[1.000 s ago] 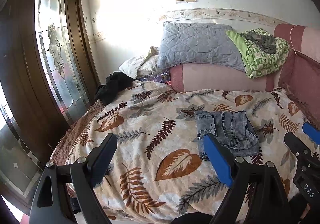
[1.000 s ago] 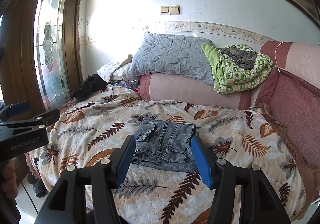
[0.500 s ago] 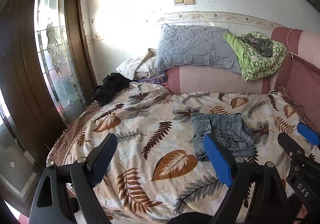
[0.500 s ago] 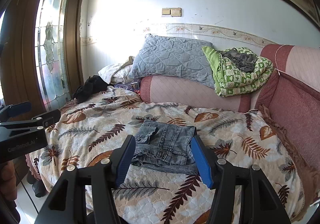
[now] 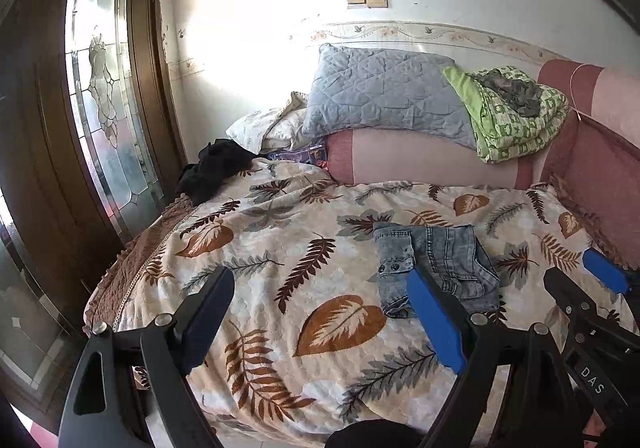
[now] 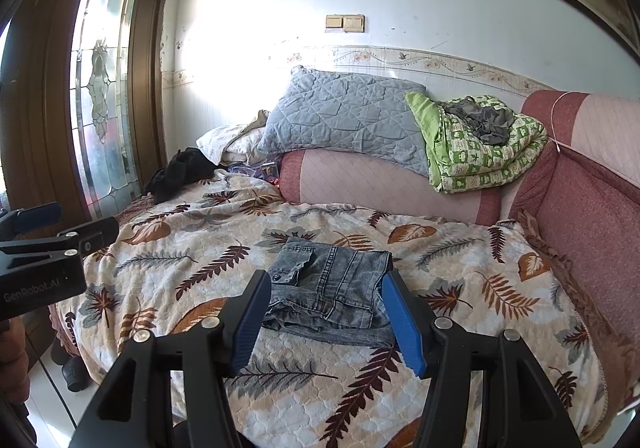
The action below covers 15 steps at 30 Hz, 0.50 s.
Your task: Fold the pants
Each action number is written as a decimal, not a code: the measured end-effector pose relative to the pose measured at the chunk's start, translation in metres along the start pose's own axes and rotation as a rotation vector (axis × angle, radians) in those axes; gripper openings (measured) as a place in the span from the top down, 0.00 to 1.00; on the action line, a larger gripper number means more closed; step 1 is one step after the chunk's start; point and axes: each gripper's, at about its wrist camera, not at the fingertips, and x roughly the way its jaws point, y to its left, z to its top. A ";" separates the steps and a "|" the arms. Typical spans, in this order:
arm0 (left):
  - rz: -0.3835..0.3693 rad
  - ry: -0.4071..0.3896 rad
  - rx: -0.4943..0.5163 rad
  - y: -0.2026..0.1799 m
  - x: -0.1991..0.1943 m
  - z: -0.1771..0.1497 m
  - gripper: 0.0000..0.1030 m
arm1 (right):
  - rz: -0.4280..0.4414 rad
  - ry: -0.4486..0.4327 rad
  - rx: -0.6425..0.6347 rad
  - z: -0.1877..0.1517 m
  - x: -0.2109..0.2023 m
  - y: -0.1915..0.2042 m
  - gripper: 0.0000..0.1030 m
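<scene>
Sunlit white wall backs a bed covered by a cream leaf-print bedspread, with a wooden door with leaded glass standing to the left. Folded grey denim pants lie flat on the bedspread, near the middle of the bed, as a compact rectangular stack with a buttoned pocket flap uppermost at the left. Nothing touches them.

Left gripper hangs above the near part of the bed, jaws spread wide and holding nothing; the pants appear just behind its blue right finger. Right gripper is held over the near edge of the bed, jaws likewise wide apart and empty, with the pants framed between its two blue pads but lying beyond them.

At the head of the bed a pink bolster carries a grey quilted pillow and a folded green patterned blanket. Dark clothing sits heaped at the far left corner of the bed. A pink padded backrest runs along the right side.
</scene>
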 end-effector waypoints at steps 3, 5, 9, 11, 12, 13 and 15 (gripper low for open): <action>0.001 0.002 -0.004 0.001 0.000 0.000 0.14 | 0.003 0.008 -0.002 -0.002 0.003 0.000 0.40; 0.001 0.003 -0.006 0.002 0.001 0.000 0.14 | 0.004 0.009 -0.003 -0.003 0.003 -0.001 0.40; -0.006 0.009 -0.006 0.002 0.002 -0.001 0.14 | 0.007 0.010 -0.007 -0.004 0.004 0.000 0.40; -0.011 0.013 -0.010 0.002 0.002 -0.002 0.14 | 0.009 0.012 -0.010 -0.005 0.006 0.001 0.40; -0.012 0.015 -0.010 0.002 0.003 -0.002 0.14 | 0.010 0.014 -0.012 -0.005 0.006 0.002 0.40; -0.012 0.016 -0.010 0.002 0.003 -0.002 0.14 | 0.011 0.015 -0.012 -0.005 0.007 0.003 0.40; -0.012 0.018 -0.011 0.003 0.004 -0.003 0.14 | 0.011 0.017 -0.012 -0.005 0.008 0.002 0.40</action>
